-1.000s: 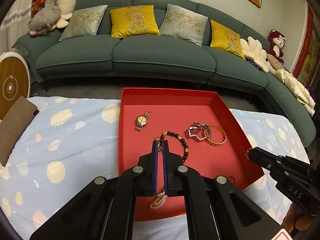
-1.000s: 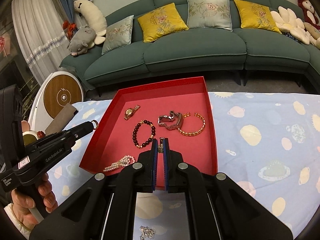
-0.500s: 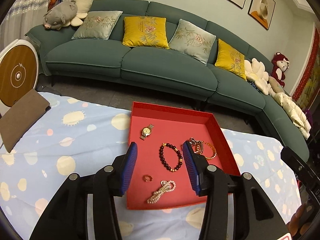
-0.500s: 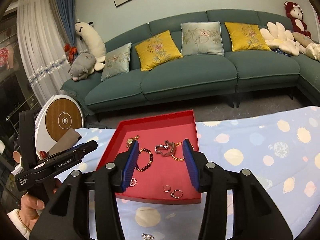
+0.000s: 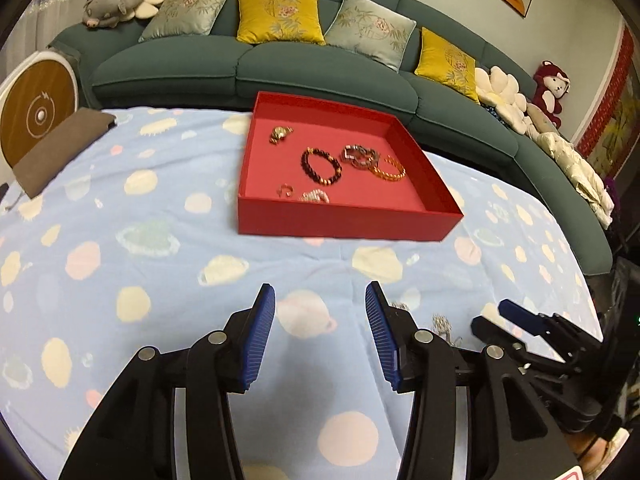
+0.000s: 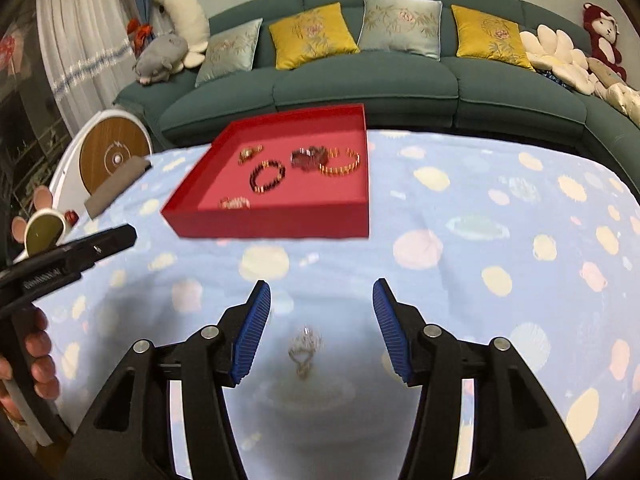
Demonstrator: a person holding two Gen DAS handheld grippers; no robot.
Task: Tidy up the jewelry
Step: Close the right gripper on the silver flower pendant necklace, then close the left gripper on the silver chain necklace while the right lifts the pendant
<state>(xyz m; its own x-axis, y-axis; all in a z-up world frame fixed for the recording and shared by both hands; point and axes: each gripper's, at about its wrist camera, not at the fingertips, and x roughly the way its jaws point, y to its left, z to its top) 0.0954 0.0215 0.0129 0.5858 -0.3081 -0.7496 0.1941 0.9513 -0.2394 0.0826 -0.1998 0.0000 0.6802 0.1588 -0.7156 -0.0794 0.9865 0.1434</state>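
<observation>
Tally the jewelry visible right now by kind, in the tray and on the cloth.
Watches: 1, gold watch in the red tray
Bracelets: 4, bead bracelet, silver bracelet, gold bangle, pearl bracelet
Rings: 1, ring
Silver chains: 1, chain on the cloth, not in the tray
Total: 7

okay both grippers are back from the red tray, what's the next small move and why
Probably lower the right gripper, whose jaws are opening, onto the silver chain on the cloth and close. It lies loose just below the empty jaws, while the other jewelry is already in the tray.
</observation>
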